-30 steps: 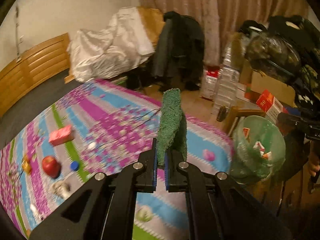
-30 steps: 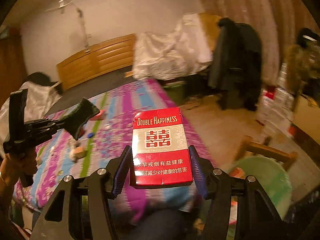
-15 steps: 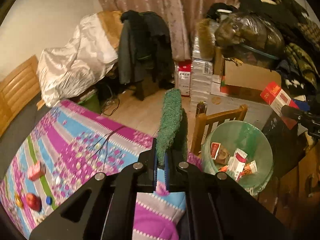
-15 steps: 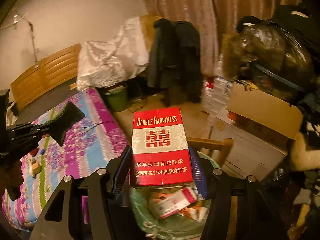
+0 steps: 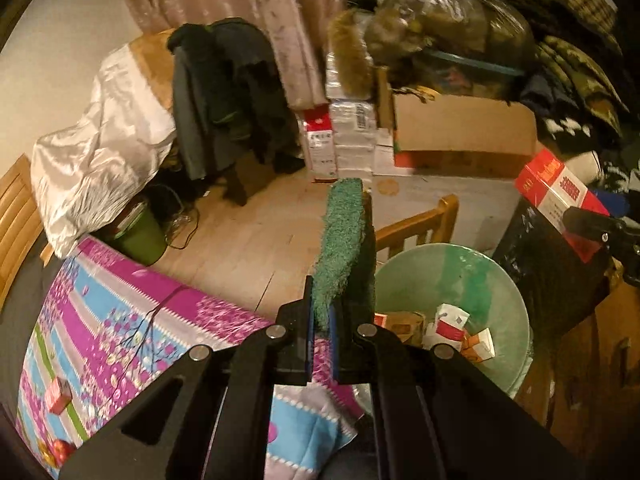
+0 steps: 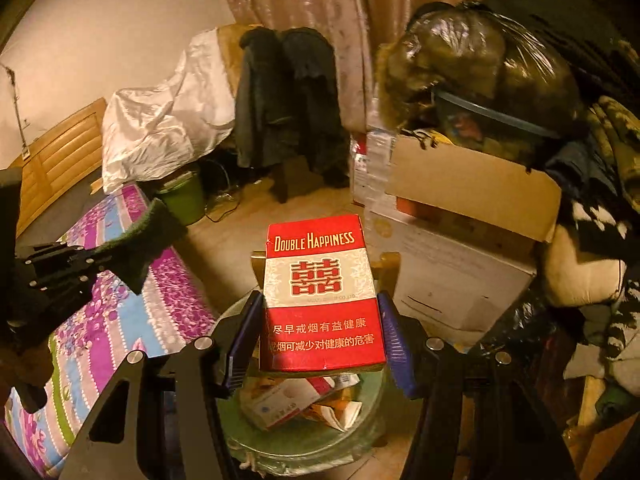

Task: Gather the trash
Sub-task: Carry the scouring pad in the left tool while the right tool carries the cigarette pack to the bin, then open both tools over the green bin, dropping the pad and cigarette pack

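**Two claws loaded above the trash bin**

Two items are in my grip. My left claw is clenched on a green scouring pad, which stands upright between the blue finger pads. It is positioned over the edge of the bed, just beside the green-lined trash bin.

My right claw is grasping a red and white cigarette pack by its two long sides, printed face up. The pack hangs directly above the bin.

Bin contents: several crumpled cartons and small boxes, lying at the bottom.

On the patterned bedspread, at the far left of the left wrist view: a small red box and an apple, well apart from the bin.

Behind the bin: a wooden chair back and a stack of cardboard boxes.
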